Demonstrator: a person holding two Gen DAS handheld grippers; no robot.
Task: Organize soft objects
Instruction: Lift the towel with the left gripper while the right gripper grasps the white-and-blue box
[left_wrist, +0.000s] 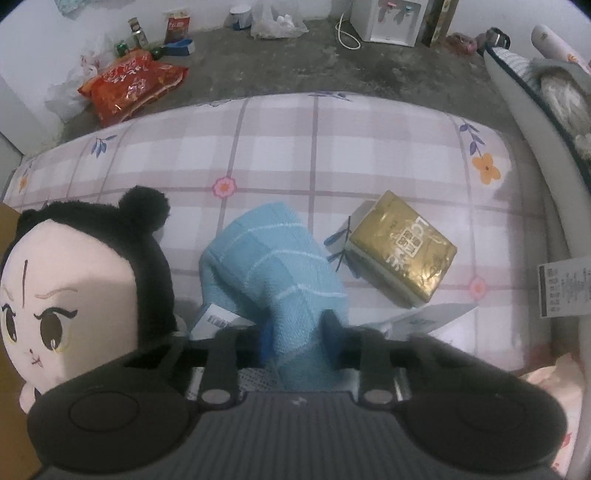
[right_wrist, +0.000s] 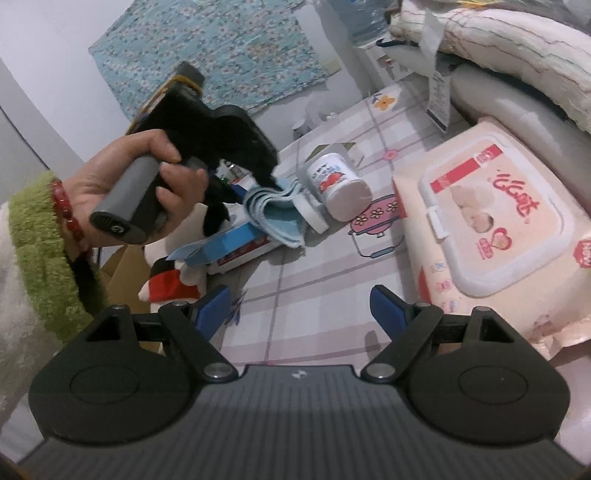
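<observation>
My left gripper (left_wrist: 291, 325) is shut on a folded light blue towel (left_wrist: 273, 258), held above the checked bed sheet (left_wrist: 332, 155). The towel (right_wrist: 275, 210) and the left gripper (right_wrist: 236, 147) also show in the right wrist view. A plush doll (left_wrist: 66, 291) with black hair and a pale face lies just left of the towel, by a cardboard box (left_wrist: 9, 229). My right gripper (right_wrist: 299, 310) is open and empty, low over the sheet, with a pink wet-wipes pack (right_wrist: 491, 229) to its right.
A gold tissue pack (left_wrist: 402, 247) lies right of the towel. A white canister (right_wrist: 340, 184) and a blue-and-white box (right_wrist: 236, 247) lie by the towel. Folded bedding (right_wrist: 498, 55) is piled at the right. Red snack bags (left_wrist: 133, 85) and a water dispenser (left_wrist: 388, 18) stand on the floor.
</observation>
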